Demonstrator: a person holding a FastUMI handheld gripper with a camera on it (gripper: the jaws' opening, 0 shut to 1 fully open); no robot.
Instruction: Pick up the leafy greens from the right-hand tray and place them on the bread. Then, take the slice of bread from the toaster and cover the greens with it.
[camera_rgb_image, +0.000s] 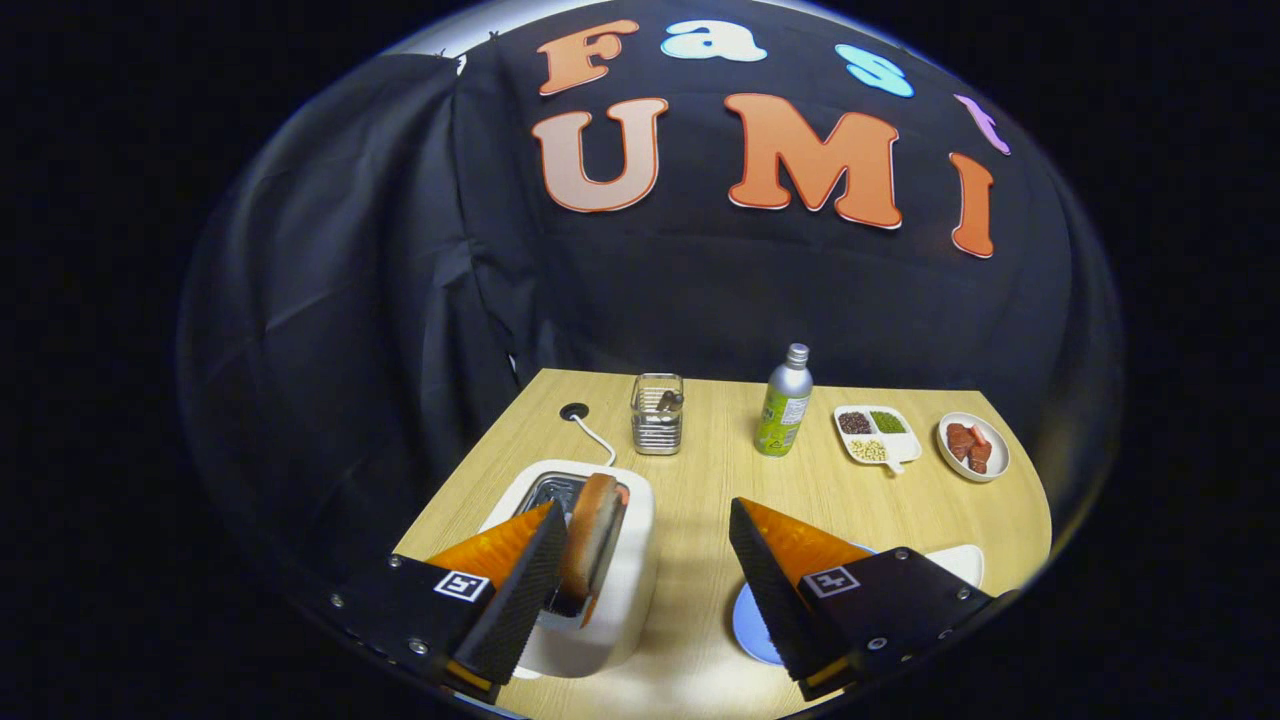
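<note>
A white toaster (610, 590) stands on the wooden table (700, 490) with a slice of bread (588, 535) upright in its slot. My gripper (648, 560) is open, held above the table. Its left finger (520, 580) is right beside the bread slice, on the slice's left, and hides part of the toaster. The right finger (780, 590) hangs over a blue plate (748, 625), most of which it hides. A white tray edge (960, 562) peeks out beyond the right finger. What lies on the plate and tray is hidden.
Beyond the fingers stand a clear slatted holder (657, 414), a silver bottle with a green label (783, 402), a white divided dish of beans (876, 436) and a round dish of red pieces (973, 446). The toaster's cord (598, 438) runs to a hole in the table.
</note>
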